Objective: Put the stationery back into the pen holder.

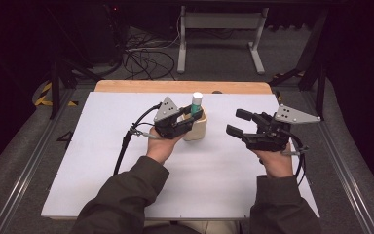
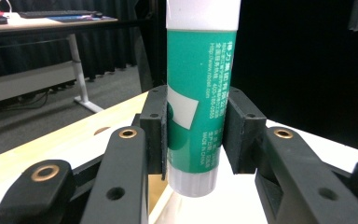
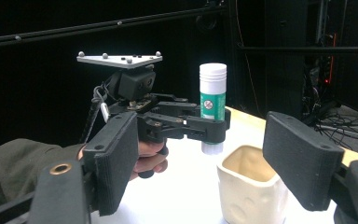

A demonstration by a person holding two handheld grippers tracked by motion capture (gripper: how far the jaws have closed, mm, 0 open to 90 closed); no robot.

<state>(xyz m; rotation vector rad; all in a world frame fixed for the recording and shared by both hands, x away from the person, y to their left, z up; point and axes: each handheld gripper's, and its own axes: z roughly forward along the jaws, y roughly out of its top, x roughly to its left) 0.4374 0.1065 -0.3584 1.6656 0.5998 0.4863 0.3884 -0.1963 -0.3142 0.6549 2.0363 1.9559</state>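
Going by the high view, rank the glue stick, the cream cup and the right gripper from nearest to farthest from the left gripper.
1. Glue stick: clamped upright in the left gripper.
2. Cream cup: just beneath the stick.
3. Right gripper: across the white board, jaws open, nothing between them.

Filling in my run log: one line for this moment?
left gripper: shut on glue stick, above cup | right gripper: open, empty
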